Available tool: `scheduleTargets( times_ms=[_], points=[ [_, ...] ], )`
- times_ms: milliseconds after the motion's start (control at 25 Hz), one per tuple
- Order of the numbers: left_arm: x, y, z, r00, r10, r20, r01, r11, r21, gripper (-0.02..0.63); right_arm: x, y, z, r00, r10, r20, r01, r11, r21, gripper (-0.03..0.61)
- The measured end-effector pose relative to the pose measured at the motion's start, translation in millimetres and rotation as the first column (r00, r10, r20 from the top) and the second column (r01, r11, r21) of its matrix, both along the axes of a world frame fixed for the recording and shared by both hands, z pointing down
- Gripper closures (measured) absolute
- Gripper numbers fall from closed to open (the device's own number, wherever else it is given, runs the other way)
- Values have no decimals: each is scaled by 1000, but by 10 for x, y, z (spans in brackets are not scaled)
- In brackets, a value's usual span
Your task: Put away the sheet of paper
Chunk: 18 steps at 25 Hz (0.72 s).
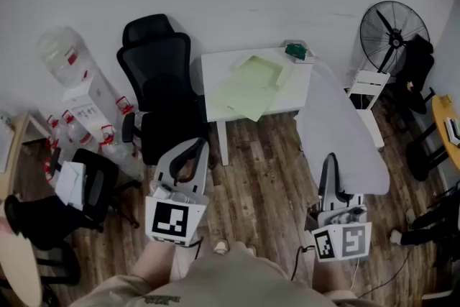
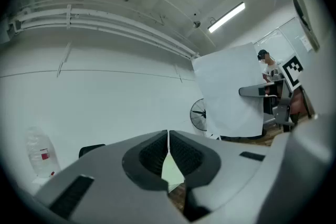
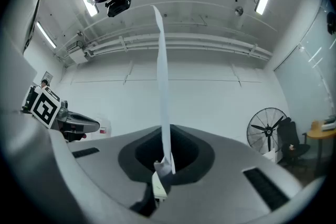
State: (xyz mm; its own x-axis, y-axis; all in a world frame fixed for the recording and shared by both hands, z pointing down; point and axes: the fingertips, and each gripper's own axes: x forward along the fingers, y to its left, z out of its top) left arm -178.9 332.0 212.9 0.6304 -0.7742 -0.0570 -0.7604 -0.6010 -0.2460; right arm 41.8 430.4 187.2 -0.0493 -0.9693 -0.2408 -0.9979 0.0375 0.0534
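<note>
White sheet of paper point(image 1: 338, 118) pinched by one edge in closed right gripper point(image 3: 164, 164), up over floor point(image 1: 266, 183) beside table point(image 1: 215, 72); left gripper point(image 2: 168, 157) closed, empty; may slip out or crease if swung fast on that single-edge pinch.

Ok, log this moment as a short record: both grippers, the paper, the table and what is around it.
left gripper: shut, nothing between the jaws
right gripper: shut on the sheet of paper, gripped at its near edge
sheet of paper: white, held in the air to the right of the table, not yet put away
table: white, ahead of the person
green folder: lying on the table
office chair: black, left of the table
fan: at the far right
</note>
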Motion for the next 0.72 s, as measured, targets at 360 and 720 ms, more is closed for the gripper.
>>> scheduleTargets(
  times_ms=[360,720],
  points=[
    [207,107,23,1000,-10,-9,9,999,-31,586,264,96,33,999,-19,41,19,1000,6,555],
    [447,265,122,999,-35,-2,35,999,-37,586,509,161,187,999,-35,6,35,999,-36,555]
  ],
)
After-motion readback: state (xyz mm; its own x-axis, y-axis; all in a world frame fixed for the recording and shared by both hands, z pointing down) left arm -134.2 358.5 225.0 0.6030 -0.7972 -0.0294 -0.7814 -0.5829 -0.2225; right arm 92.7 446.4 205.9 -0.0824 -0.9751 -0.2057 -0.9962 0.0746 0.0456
